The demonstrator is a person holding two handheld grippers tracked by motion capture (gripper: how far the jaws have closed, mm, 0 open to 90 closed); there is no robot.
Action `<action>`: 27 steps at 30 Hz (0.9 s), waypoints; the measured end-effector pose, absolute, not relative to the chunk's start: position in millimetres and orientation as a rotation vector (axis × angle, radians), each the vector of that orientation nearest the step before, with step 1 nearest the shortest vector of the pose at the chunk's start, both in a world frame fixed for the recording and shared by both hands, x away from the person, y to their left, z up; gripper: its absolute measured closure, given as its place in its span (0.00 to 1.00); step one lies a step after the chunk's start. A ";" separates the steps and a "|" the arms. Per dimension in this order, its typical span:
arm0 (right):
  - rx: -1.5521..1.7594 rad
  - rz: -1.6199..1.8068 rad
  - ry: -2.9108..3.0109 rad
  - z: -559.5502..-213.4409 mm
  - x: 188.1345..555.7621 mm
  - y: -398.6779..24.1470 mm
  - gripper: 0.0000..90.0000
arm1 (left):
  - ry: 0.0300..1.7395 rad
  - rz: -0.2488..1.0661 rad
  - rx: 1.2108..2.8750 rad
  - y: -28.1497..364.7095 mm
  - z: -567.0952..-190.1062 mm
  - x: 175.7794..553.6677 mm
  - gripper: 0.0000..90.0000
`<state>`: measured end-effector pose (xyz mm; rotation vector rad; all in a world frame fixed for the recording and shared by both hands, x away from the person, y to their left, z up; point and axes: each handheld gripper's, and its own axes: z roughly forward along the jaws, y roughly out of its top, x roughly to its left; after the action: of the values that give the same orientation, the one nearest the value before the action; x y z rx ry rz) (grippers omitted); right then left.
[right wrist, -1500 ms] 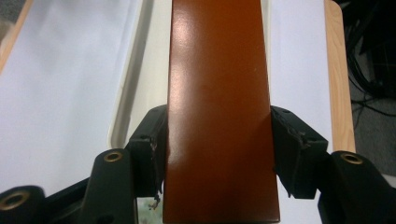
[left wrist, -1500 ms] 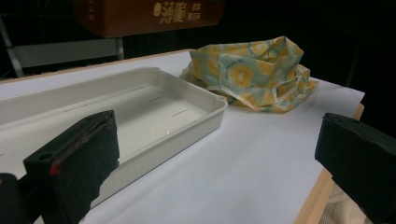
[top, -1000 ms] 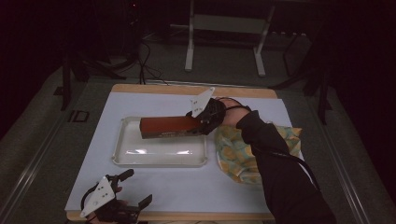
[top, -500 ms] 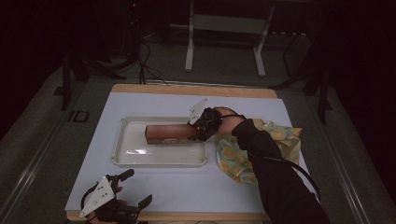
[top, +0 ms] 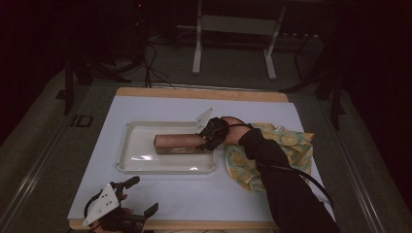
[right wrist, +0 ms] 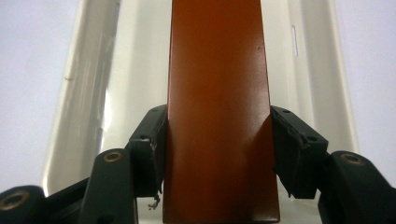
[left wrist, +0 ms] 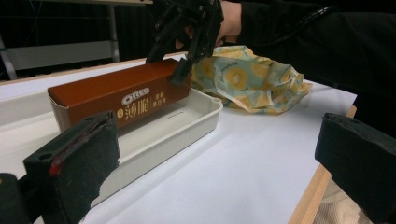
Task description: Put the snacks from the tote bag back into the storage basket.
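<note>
Bench [top: 160, 104] with white top and wooden edge, seen from above; dark floor around. White tray [top: 133, 164] sat left of bench centre, long side across. Yellow-patterned cloth [top: 291, 143] lay crumpled just right of the tray, partly under a dark sleeve [top: 282, 179].

Brown box [top: 177, 143] lay lengthwise inside the tray, near its far right part; from the left gripper view, seemed to rest on the tray floor, near end by the tray's short wall, though contact under the held end could not be told. White print on the side face, brand oval plus characters.

Right gripper [top: 208, 141] clamped the box's right end, one pad on each long side; in the right gripper view, both black pads pressed flat against the brown faces. Reached in from the right, over the cloth, grey three-cornered plate on top.

Left gripper [top: 138, 201] rested at the near left bench edge, well apart from the tray, jaws spread wide with nothing between them. Pointed toward the tray and box in its own view.
</note>
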<state>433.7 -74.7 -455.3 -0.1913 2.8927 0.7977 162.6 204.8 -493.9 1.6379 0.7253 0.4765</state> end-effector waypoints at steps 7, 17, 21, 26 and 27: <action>-0.167 0.769 2.915 -466.2 435.7 -75.6 0.47 | 0.722 0.477 1.640 204.7 -493.9 162.7 0.00; -0.170 0.747 2.926 -472.6 434.6 -74.1 0.47 | 0.725 0.478 1.636 205.0 -494.1 162.7 0.00; -0.178 0.735 2.931 -474.2 434.1 -74.5 0.47 | 0.725 0.479 1.634 204.9 -493.9 162.7 0.00; -0.183 0.733 2.931 -474.3 434.0 -74.9 0.47 | 0.724 0.479 1.635 204.8 -493.9 162.7 0.00; -0.178 0.730 2.934 -474.4 434.1 -74.8 0.47 | 0.724 0.479 1.637 204.9 -494.0 162.8 0.00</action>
<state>434.1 -74.8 -474.4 -0.1785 2.9344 0.7296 162.8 204.9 -494.0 1.6369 0.7236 0.4793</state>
